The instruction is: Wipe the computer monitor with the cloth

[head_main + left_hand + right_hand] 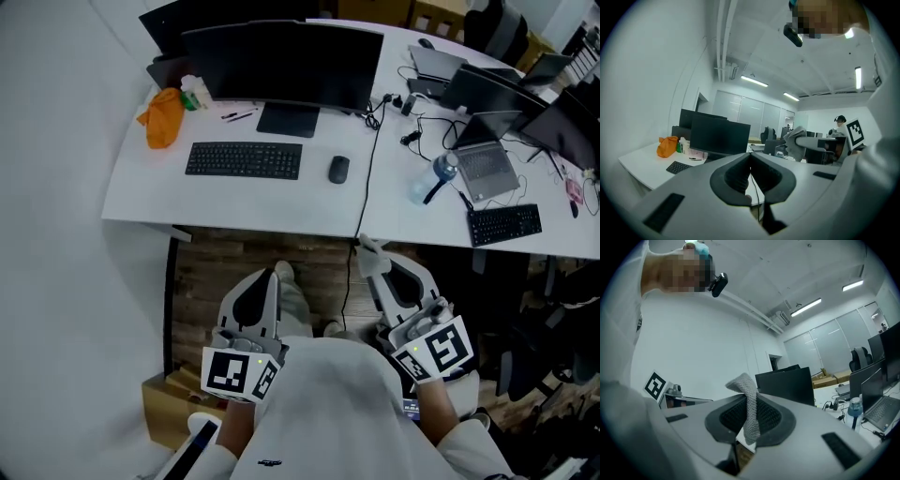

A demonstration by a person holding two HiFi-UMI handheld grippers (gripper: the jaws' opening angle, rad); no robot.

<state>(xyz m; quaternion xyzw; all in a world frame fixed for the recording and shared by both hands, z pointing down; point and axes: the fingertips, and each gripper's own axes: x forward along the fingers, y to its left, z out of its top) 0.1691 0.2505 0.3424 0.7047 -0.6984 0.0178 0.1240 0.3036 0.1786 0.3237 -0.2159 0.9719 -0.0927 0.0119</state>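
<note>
- While the left gripper [278, 274] and the right gripper [373, 258] are held low, close to the person's body, the white desk [131, 192] stretches across the room ahead of them, well apart from both.
- On that desk stands the computer monitor [281, 64], its screen dark, far from either claw. A second dark screen [169, 23] seems to stand just behind it, though from this angle I can't be sure.
- At the person's right side, the right gripper points toward the desk edge with its jaws pressed together on the grey cloth [749, 404].
- Just beside it, the left gripper points the same way. Its jaws are closed flat against each other with nothing between them.
- Two keyboards lie on the desk: a black keyboard [244, 159] directly in front of the monitor, and a second keyboard [504, 225] far off to the right.
- One orange bundle [164, 117] lies on the desk to the left of the monitor.
- One cloth only is pinched at the right jaw tips, with a fold poking up above them and the rest hanging below.
- One mouse [338, 170] lies just right of the black keyboard.
</note>
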